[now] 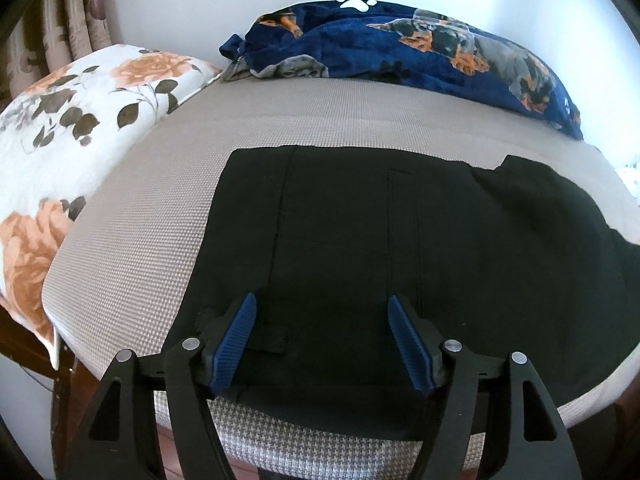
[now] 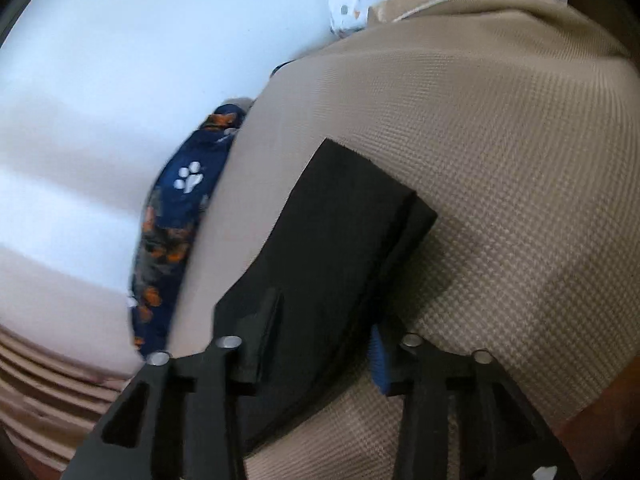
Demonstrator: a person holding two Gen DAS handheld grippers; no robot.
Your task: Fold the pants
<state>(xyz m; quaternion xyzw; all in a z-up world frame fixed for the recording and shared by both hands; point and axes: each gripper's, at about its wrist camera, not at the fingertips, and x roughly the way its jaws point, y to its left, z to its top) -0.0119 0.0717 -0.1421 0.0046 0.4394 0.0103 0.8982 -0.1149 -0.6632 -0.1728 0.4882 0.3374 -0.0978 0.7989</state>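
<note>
Left wrist view: black pants (image 1: pixel 400 248) lie flat across the bed (image 1: pixel 152 240), reaching its near edge, where the left tongs (image 1: pixel 322 312) hover with fingers spread apart. A floral pillow (image 1: pixel 80 128) lies at the bed's left end. Right wrist view: the right tongs (image 2: pixel 320 344) stand spread around the trouser fabric, not pinching it.

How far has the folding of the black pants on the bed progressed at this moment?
Done: the black pants lie spread flat on the beige mattress, apparently with one leg over the other. In hand: the left gripper is open above the waist end, gripping nothing; the right gripper is at the leg end, its grip unclear. Left: folding the length over, since the pants lie stretched out.
</note>
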